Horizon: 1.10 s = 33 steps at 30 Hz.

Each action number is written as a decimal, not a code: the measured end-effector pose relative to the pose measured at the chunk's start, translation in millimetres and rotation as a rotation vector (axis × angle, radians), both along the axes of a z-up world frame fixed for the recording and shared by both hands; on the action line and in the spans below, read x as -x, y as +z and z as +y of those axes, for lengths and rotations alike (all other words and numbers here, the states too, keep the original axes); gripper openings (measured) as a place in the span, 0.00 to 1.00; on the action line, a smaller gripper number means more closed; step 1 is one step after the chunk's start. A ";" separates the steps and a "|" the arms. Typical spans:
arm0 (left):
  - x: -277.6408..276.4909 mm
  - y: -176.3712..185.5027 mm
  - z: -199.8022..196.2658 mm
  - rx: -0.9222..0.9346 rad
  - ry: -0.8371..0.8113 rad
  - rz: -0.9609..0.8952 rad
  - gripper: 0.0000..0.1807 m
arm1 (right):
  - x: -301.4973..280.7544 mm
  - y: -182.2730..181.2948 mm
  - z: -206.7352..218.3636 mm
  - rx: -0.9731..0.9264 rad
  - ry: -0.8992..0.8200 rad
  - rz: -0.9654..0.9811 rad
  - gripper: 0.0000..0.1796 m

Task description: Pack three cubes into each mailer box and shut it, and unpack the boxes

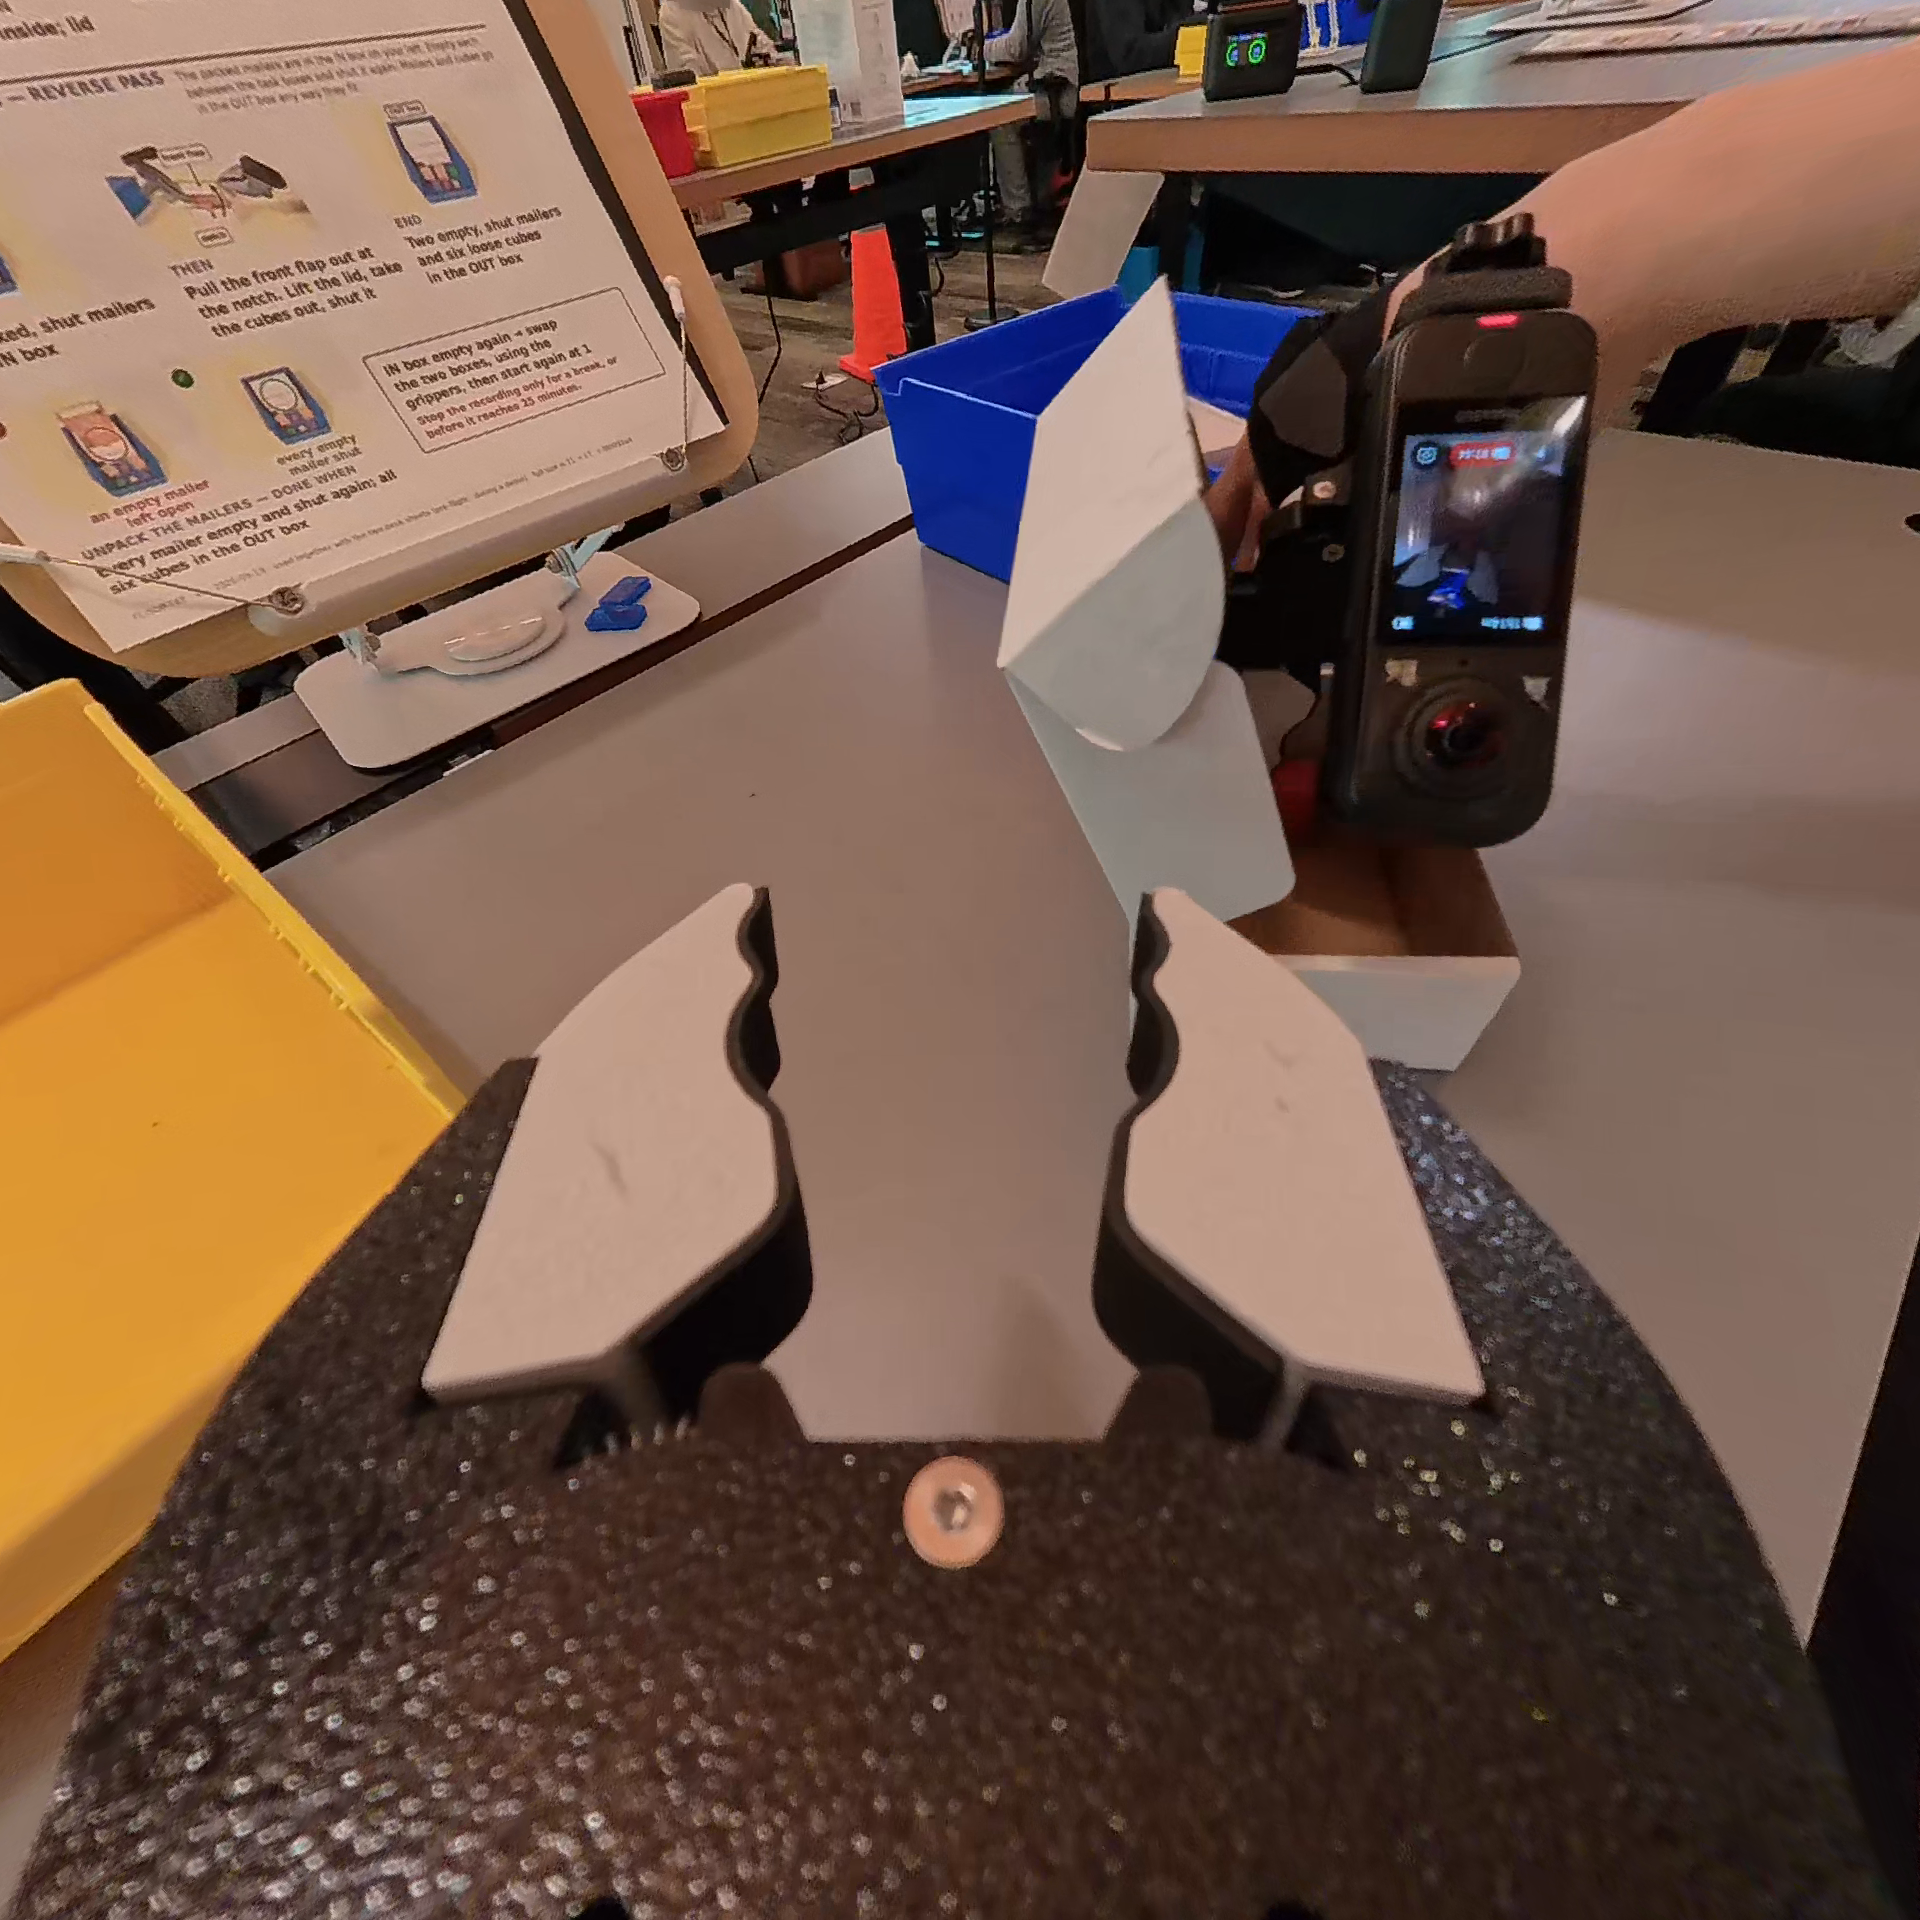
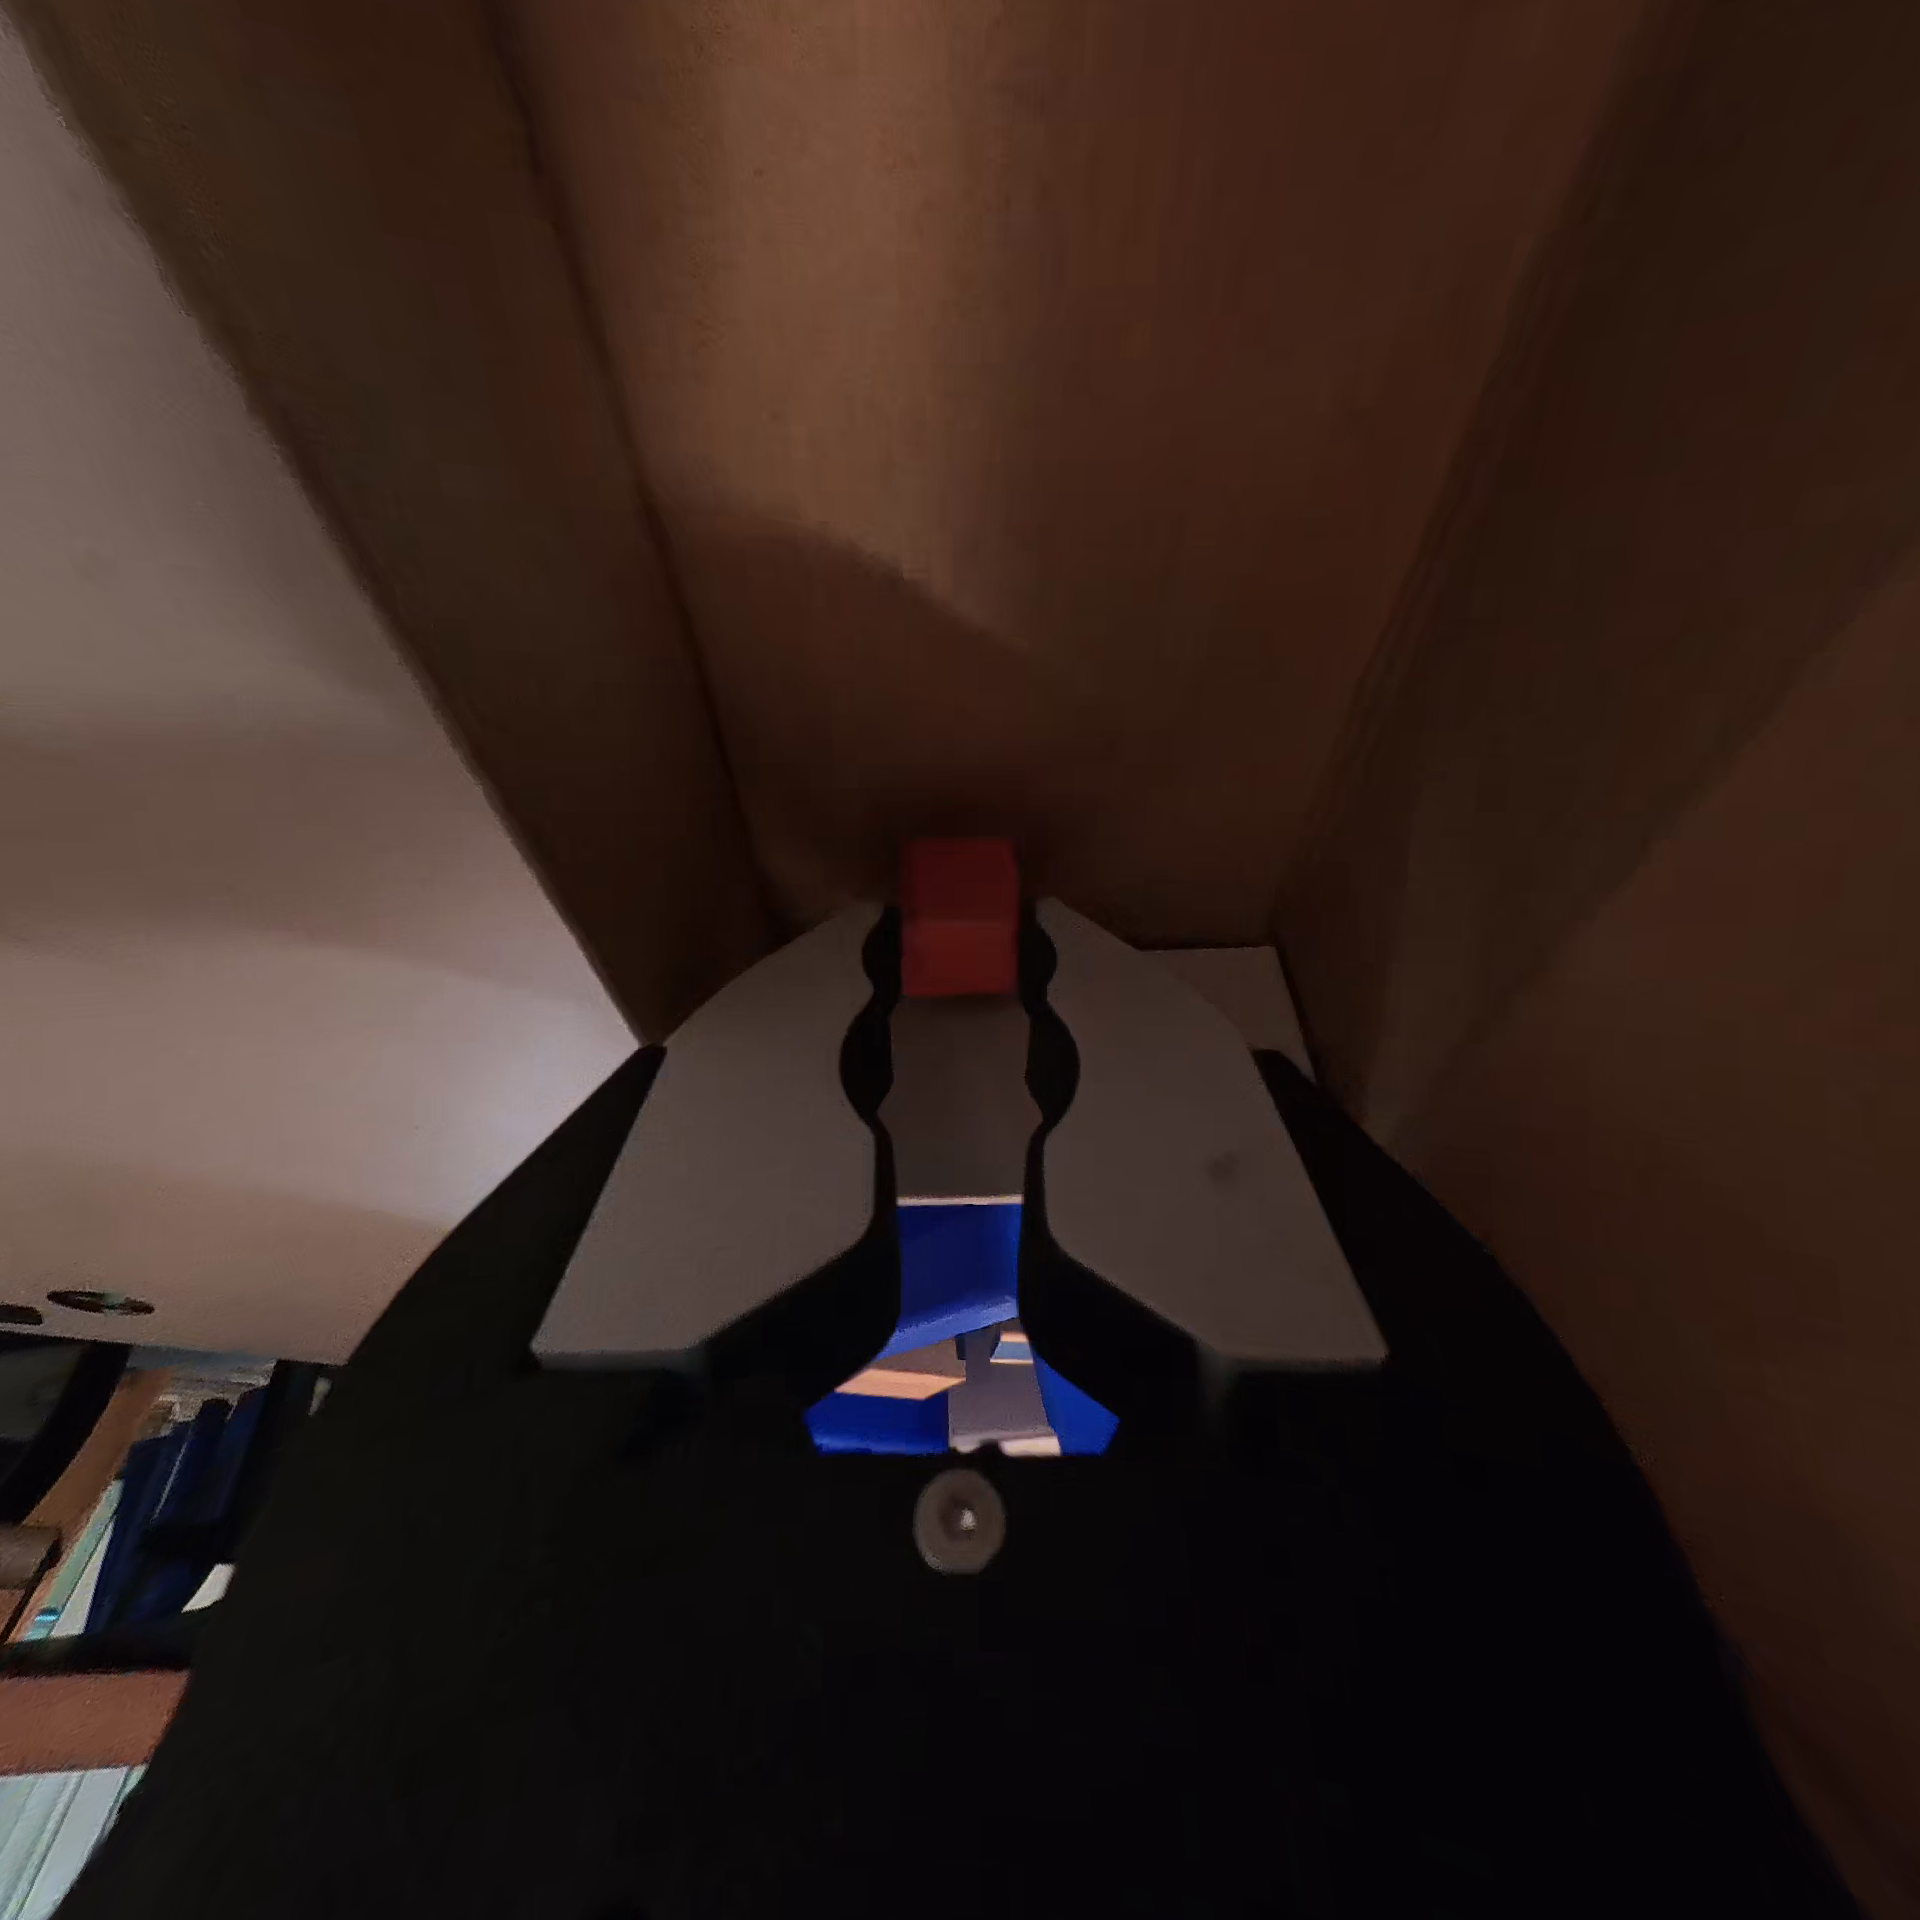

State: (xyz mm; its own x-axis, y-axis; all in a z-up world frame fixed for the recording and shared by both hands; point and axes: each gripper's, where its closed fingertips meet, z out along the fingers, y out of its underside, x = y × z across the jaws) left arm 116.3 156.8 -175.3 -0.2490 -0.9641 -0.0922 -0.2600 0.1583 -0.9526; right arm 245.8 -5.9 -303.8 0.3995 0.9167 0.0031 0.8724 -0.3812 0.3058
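Right gripper, inside the open mailer, pinches a red cube between its fingertips. Left gripper, jaws spread and empty, hovers over the tabletop beside the mailer.

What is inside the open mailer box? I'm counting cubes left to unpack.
One red cube, gripped by the right gripper inside the mailer box. The gripper and lid hide the remaining interior.

one mailer box, one red cube
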 end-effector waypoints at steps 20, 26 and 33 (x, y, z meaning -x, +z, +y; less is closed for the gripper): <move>0.9 -3.8 5.2 -0.024 0.013 0.018 0.35 | -110.3 154.6 -80.6 -0.443 -0.967 -0.068 0.12; 1.2 -6.4 7.0 -0.033 0.017 0.028 0.35 | -158.1 93.1 -139.7 -0.398 -1.409 -0.112 0.12; -1.0 -12.2 5.3 -0.028 0.011 0.045 0.35 | -181.2 63.0 -140.5 -0.550 -1.373 -0.156 0.15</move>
